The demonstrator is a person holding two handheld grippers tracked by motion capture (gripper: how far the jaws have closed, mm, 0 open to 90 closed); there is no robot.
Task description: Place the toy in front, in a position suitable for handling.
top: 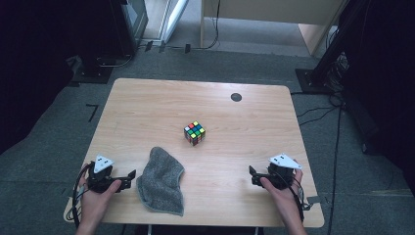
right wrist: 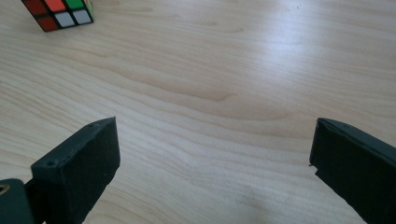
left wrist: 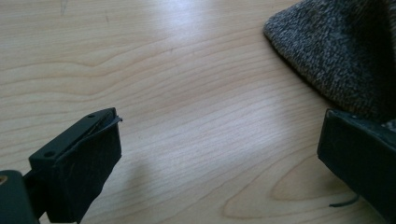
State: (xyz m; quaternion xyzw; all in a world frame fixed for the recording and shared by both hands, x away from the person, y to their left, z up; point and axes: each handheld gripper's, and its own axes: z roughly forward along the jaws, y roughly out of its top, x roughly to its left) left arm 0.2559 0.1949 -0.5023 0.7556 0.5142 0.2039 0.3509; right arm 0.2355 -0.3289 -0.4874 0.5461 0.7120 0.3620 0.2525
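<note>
Item 1: grey cloth [top: 161, 181], crumpled at the near-left of the counter [top: 147, 107], just beside my left tool [top: 128, 177], whose jaws stand spread and hold nothing.

Item 2: colour cube [top: 195, 132], mid-counter, well apart from my right tool [top: 252, 176], likewise spread and holding nothing.

Step, as I judge it: start position, nothing gripped. The next move calls for me to slide the left tool onto the cloth's edge and pinch.

Writing: none legible.
</note>
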